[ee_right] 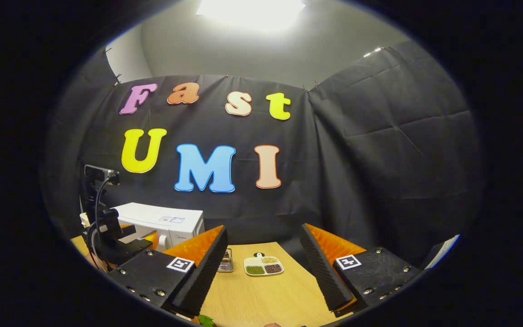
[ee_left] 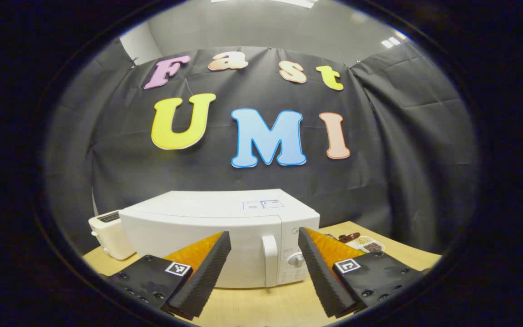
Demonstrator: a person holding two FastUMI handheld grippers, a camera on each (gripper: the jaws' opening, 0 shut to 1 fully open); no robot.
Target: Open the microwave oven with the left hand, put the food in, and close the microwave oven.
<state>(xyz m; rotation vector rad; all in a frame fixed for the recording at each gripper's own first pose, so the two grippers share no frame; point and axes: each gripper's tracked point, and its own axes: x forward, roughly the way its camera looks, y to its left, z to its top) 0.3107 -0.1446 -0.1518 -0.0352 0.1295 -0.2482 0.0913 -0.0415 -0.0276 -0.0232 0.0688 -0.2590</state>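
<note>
A white microwave [ee_left: 216, 227] stands on the wooden table with its door closed and its vertical handle [ee_left: 269, 260] facing me. My left gripper [ee_left: 263, 238] is open just in front of that door, the handle showing between its fingers without touching them. A small white divided dish of grains and beans [ee_right: 263, 265] lies on the table ahead of my open right gripper [ee_right: 263, 234], which holds nothing. The same dish [ee_left: 367, 245] lies to the right of the microwave in the left gripper view. In the right gripper view the microwave [ee_right: 170, 222] sits at the left, with the left gripper [ee_right: 120, 245] in front of it.
A white toaster [ee_left: 109, 236] stands left of the microwave. A small glass container [ee_right: 226, 261] sits beside the dish, and a brown item [ee_left: 348, 237] lies near it. A camera on a stand [ee_right: 98, 175] rises at the left. The black cloth wall backs the table [ee_right: 261, 299].
</note>
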